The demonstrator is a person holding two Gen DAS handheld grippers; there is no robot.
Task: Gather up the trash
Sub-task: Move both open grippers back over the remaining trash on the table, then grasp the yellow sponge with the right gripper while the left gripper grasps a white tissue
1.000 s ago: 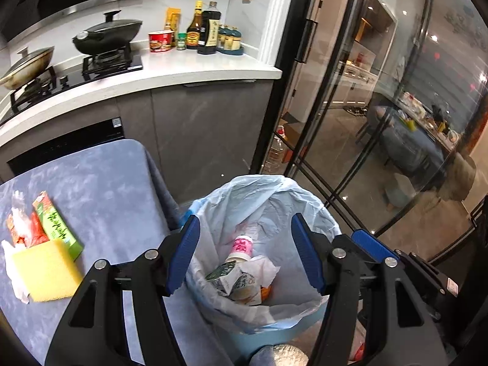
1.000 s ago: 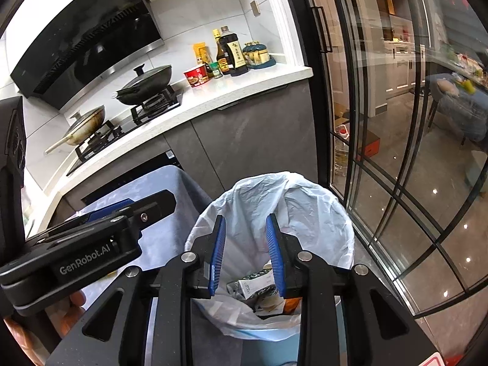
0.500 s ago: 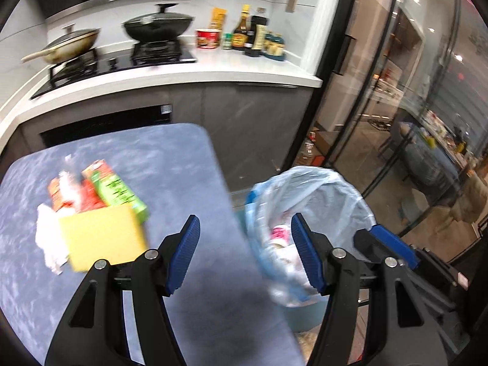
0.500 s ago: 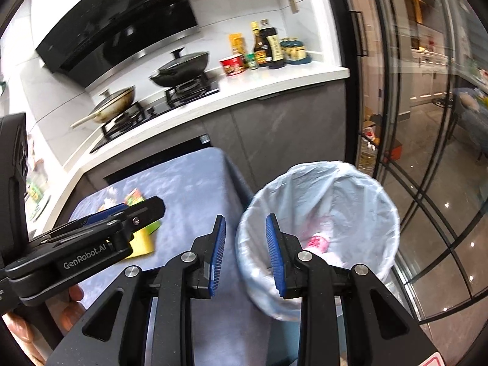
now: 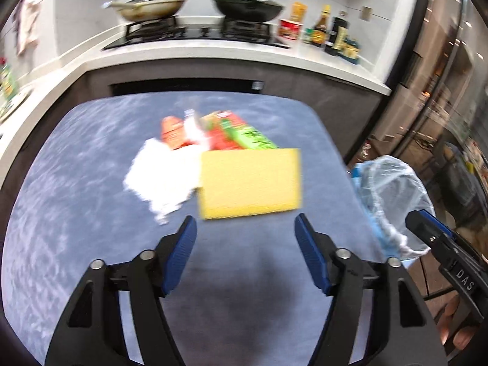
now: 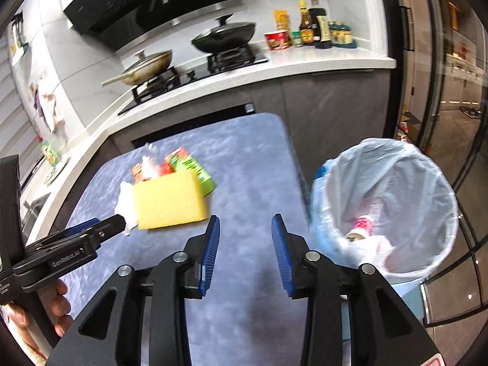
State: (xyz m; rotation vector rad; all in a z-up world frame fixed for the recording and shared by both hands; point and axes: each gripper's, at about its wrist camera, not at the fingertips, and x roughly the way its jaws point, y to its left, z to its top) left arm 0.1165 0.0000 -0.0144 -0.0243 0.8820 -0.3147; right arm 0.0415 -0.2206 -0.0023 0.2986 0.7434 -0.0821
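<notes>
A yellow sponge (image 5: 250, 181) lies on the blue table (image 5: 76, 213), with crumpled white paper (image 5: 161, 180) to its left and a green and red carton (image 5: 244, 134) and an orange wrapper (image 5: 172, 131) behind it. My left gripper (image 5: 245, 228) is open and empty, just short of the sponge. My right gripper (image 6: 244, 225) is open and empty over the table's right side, between the sponge (image 6: 169, 198) and the lined trash bin (image 6: 387, 207). The bin holds a pink-capped bottle (image 6: 363, 224) and paper.
A kitchen counter (image 6: 305, 64) with a stove, two pans and bottles runs behind the table. Glass doors (image 6: 451, 91) stand at the right, beyond the bin. The bin also shows at the table's right edge in the left wrist view (image 5: 393, 189).
Both grippers swung left from over the bin to over the table. The left one now faces the sponge and trash pile. The right jaws opened wider.
</notes>
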